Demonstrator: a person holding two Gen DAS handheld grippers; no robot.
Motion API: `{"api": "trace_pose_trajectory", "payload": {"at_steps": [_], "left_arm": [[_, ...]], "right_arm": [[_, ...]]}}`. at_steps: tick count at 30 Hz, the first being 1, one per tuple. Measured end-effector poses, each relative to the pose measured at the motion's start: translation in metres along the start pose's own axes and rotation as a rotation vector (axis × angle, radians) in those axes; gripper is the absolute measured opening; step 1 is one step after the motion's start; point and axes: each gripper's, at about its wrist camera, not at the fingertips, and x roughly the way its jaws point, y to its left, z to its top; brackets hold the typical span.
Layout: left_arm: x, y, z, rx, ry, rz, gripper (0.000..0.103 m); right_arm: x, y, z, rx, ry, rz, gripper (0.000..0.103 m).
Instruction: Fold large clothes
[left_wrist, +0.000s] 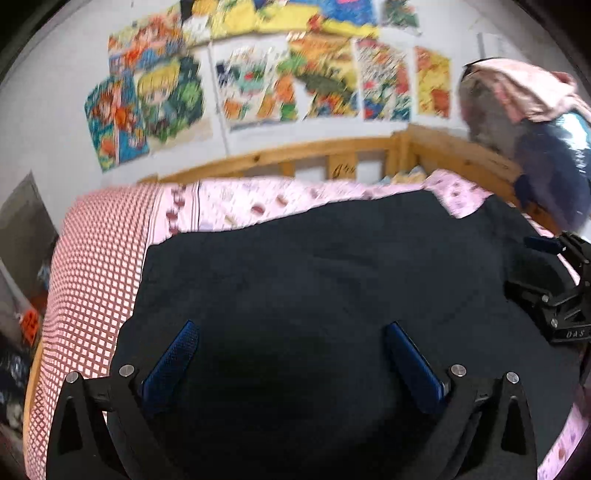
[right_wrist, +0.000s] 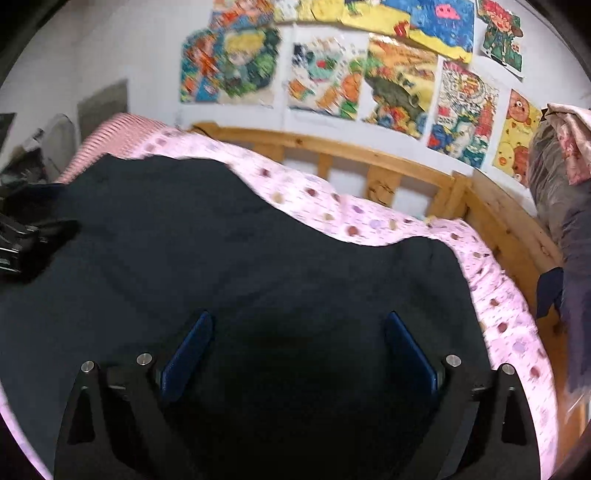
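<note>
Dark navy garment (left_wrist: 332, 280) is seen spread flat over the pink spotted sheet (left_wrist: 258, 205) of a wooden-railed bed, covering most of the mattress; relative to the wooden bed rail (left_wrist: 295, 155), its far edge lies short of the rail, with a band of sheet left showing between the two. In the right wrist view the same garment (right_wrist: 221, 258) has a wavy far edge, and the pink sheet (right_wrist: 369, 221) is exposed between that edge and the rail (right_wrist: 369, 155). The left gripper (left_wrist: 291, 332) is held just over the near part of the garment, its two blue-padded fingers (left_wrist: 173, 354) spread wide apart with only dark cloth seen between them; nothing is clamped. The right gripper (right_wrist: 299, 325) is likewise held wide, its blue fingers (right_wrist: 188, 354) apart above the cloth and gripping nothing. Whether the fingertips touch the fabric cannot be told. A red-and-white checked cloth (left_wrist: 92, 277) lies on the bed to the left of the garment, further from the rail's corner post. Above the rail, colourful drawings (left_wrist: 258, 81) are fixed to the white wall. Beyond the rail's right-hand corner, hanging clothes (left_wrist: 535, 122) are seen, blurred
</note>
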Motion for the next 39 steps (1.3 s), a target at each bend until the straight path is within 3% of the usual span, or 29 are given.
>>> {"api": "trace_pose_trajectory", "payload": {"at_steps": [4, 7, 12, 30, 39], "left_arm": [[0.025, 0.012, 0.006, -0.038, 0.032, 0.010, 0.103], [0.039, 0.021, 0.011, -0.064, 0.032, 0.013, 0.103], [0.070, 0.040, 0.012, -0.158, 0.077, -0.063, 0.103], [0.107, 0.052, -0.004, -0.256, 0.086, -0.135, 0.103], [0.105, 0.052, -0.007, -0.254, 0.075, -0.137, 0.103]], "right_arm": [[0.031, -0.024, 0.004, 0.097, 0.057, -0.041, 0.096], [0.046, -0.037, -0.003, 0.182, 0.080, -0.020, 0.096], [0.065, -0.049, -0.022, 0.284, 0.077, 0.035, 0.100], [0.103, -0.065, -0.046, 0.413, -0.001, 0.123, 0.102], [0.093, -0.066, -0.051, 0.433, -0.050, 0.142, 0.102]]}}
